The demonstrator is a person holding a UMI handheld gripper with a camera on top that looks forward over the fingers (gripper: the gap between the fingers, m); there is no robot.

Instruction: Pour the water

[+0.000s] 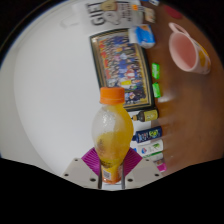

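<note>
A clear plastic bottle with an orange cap and yellowish-orange liquid stands upright between my fingers. My gripper is shut on the bottle's lower body, the purple pads pressing on both sides near its label. A pink cup stands on the brown table well beyond the bottle, off to the right. The bottle's base is hidden between the fingers.
A white round tabletop spreads to the left. A framed photo of many people lies beyond the bottle. Small cartons and packets sit just right of the bottle, with more boxes at the far end.
</note>
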